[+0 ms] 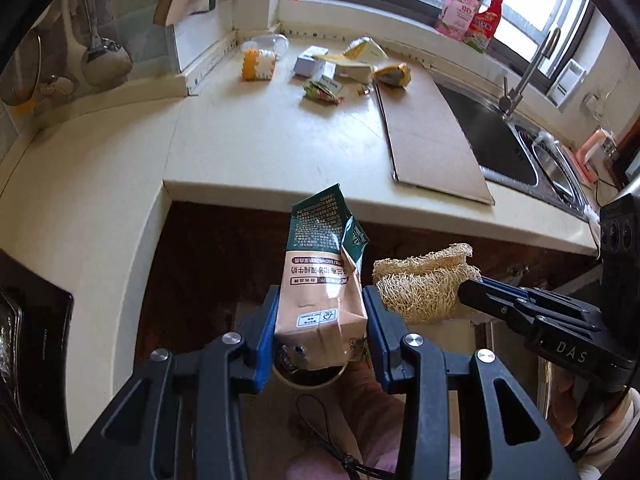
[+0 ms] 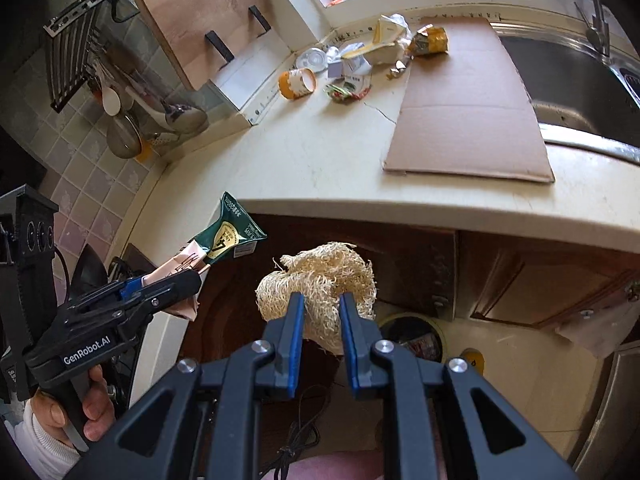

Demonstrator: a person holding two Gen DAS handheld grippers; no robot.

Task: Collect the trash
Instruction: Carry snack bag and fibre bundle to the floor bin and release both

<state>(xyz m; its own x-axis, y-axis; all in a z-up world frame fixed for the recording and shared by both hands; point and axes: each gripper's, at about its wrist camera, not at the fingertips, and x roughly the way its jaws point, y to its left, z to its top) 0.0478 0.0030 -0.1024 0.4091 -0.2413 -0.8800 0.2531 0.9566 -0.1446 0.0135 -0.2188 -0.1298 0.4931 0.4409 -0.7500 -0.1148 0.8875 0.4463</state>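
Note:
My left gripper (image 1: 322,304) is shut on a crushed green-and-tan milk carton (image 1: 324,276), held in front of the counter edge above the round trash bin (image 1: 316,380) on the floor. My right gripper (image 2: 322,300) is shut on a tan loofah sponge (image 2: 320,284), held beside the carton, with the bin (image 2: 416,336) below and to the right. The carton also shows in the right wrist view (image 2: 224,240), and the loofah in the left wrist view (image 1: 420,288). More trash lies at the back of the counter: an orange cup (image 1: 256,65), a green wrapper (image 1: 320,92) and crumpled cartons (image 1: 356,62).
A flat cardboard sheet (image 1: 424,132) lies on the cream counter (image 1: 256,140) next to the steel sink (image 1: 516,148) with its tap (image 1: 528,72). Ladles hang on the tiled wall at left (image 1: 104,56). Brown cabinet doors (image 2: 540,280) stand under the counter. Bottles sit on the windowsill (image 1: 472,12).

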